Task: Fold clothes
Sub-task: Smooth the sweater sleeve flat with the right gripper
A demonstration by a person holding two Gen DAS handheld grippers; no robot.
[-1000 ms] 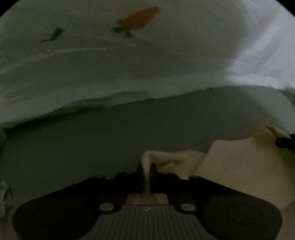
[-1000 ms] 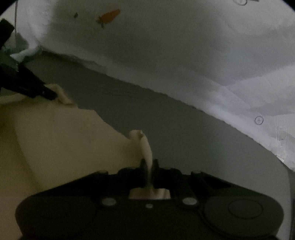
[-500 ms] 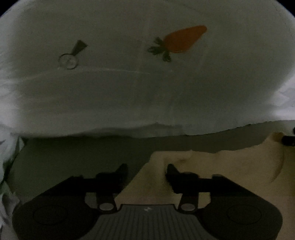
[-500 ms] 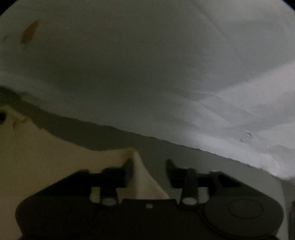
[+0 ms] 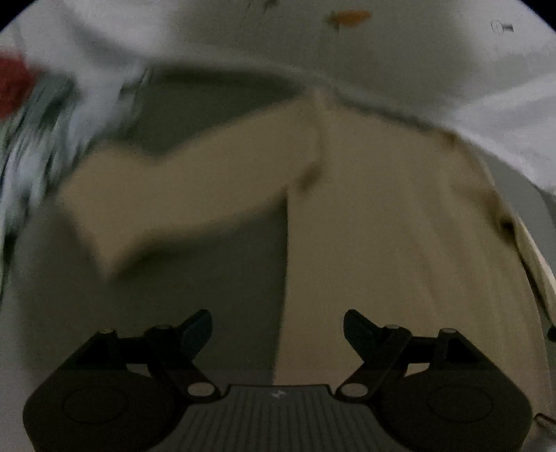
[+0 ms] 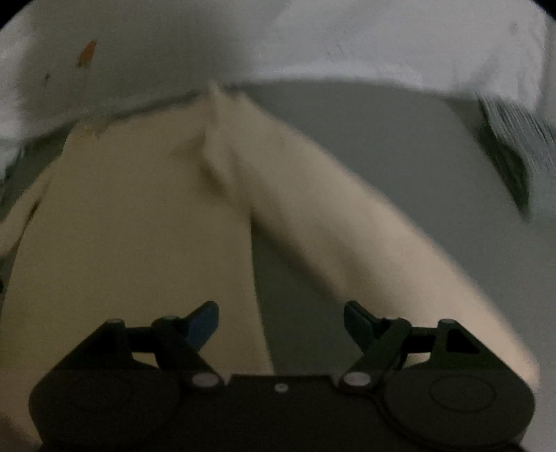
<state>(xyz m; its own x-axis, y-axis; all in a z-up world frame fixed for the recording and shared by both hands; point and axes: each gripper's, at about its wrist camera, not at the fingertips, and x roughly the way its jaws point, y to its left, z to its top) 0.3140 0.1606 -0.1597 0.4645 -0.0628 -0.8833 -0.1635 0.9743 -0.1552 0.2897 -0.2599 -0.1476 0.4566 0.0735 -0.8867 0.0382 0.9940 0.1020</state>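
Grey surface [image 5: 215, 278] bears cream garment [image 5: 399, 226] (spread flat); both tools open.

A flat, plain grey surface [image 5: 226, 278] is seen directly under and ahead of the left tongs [image 5: 278, 323], and it is also seen ahead and to the right of the right tongs [image 6: 279, 313]. At its far edge, a large rumpled white fabric [image 5: 382, 62] is spread across the whole top of both views. A small orange carrot motif [image 5: 349, 17] is printed on it, far ahead of the left tongs and far ahead-left of the right tongs. A small ring-shaped mark [image 5: 500, 27] is printed further right. A blurred red object [image 5: 12, 83] is seen far left of the left tongs, beside blurred striped white-and-green cloth [image 5: 41, 132]. A dark striped cloth edge [image 6: 510, 146] is seen far ahead-right of the right tongs.
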